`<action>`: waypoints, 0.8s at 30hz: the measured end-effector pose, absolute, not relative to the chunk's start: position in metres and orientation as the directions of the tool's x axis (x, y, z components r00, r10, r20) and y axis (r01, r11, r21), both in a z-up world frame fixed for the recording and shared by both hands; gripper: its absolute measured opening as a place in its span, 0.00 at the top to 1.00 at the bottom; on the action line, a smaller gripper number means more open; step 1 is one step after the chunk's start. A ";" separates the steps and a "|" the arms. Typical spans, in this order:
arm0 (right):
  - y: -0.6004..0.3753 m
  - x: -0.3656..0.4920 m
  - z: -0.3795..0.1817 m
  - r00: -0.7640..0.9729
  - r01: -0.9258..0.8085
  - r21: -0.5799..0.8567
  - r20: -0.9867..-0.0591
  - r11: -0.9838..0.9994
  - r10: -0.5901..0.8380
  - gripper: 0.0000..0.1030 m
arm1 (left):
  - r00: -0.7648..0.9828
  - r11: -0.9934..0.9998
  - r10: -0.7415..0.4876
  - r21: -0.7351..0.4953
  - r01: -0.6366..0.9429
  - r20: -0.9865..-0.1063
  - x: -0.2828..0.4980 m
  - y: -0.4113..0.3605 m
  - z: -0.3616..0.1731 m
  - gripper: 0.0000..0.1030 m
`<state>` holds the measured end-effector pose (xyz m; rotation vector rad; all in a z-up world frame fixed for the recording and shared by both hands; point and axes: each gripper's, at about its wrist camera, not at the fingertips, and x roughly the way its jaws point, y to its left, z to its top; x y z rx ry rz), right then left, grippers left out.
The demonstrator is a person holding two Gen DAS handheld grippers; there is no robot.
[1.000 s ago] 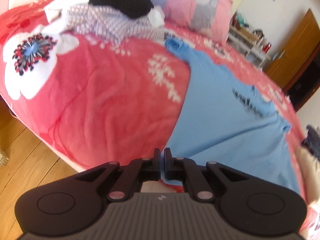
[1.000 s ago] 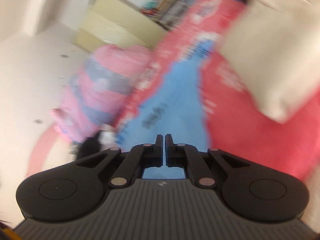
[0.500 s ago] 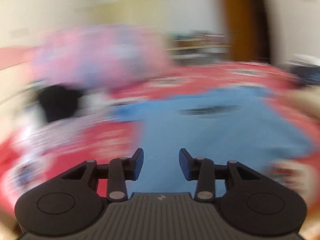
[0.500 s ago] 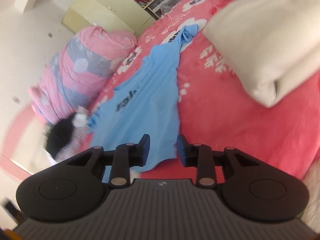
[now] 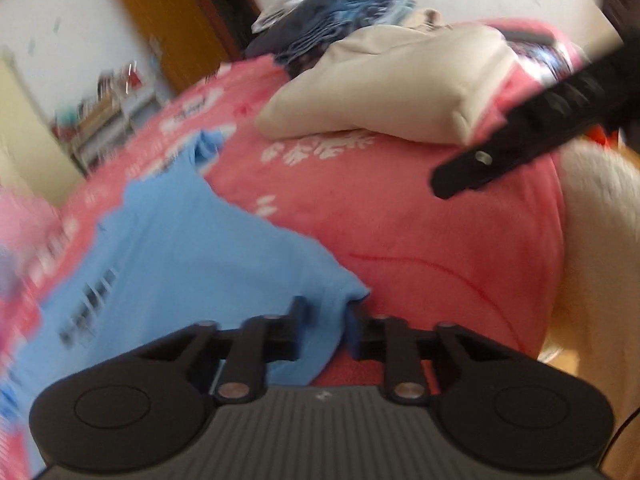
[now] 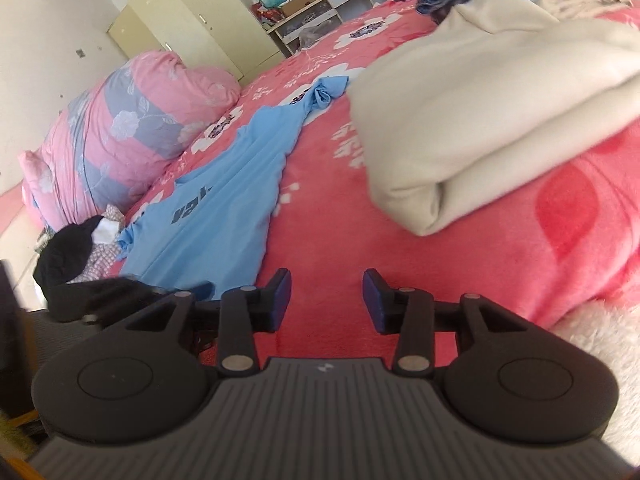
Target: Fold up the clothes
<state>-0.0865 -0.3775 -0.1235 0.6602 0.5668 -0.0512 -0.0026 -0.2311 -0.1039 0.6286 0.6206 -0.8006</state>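
The left gripper point(image 5: 326, 326), clamped on the blue T-shirt's point(image 5: 180, 248) hem a second ago, has swung along the bed to the shirt's near corner, opened on the way, and has been closing; through the blur, cloth seems caught between its jaws. The right gripper point(image 6: 326, 300) has opened over the red blanket point(image 6: 400, 248), nothing between its fingers.
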 end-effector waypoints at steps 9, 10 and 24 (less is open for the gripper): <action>-0.388 -0.074 -0.129 0.870 0.122 0.724 -0.407 0.679 0.278 0.61 | 0.299 0.642 -0.766 -0.672 0.369 -0.569 0.113 -0.118 -0.094 0.96; -0.391 -0.069 -0.133 0.870 0.098 0.781 -0.368 0.617 0.328 0.61 | 0.289 0.620 -0.784 -0.718 0.316 -0.550 0.119 -0.109 -0.101 0.96; -0.352 0.033 -0.158 0.750 0.079 0.970 -0.211 0.231 0.627 0.41 | 0.179 0.468 -0.884 -0.831 0.300 -0.433 0.127 -0.101 -0.134 0.95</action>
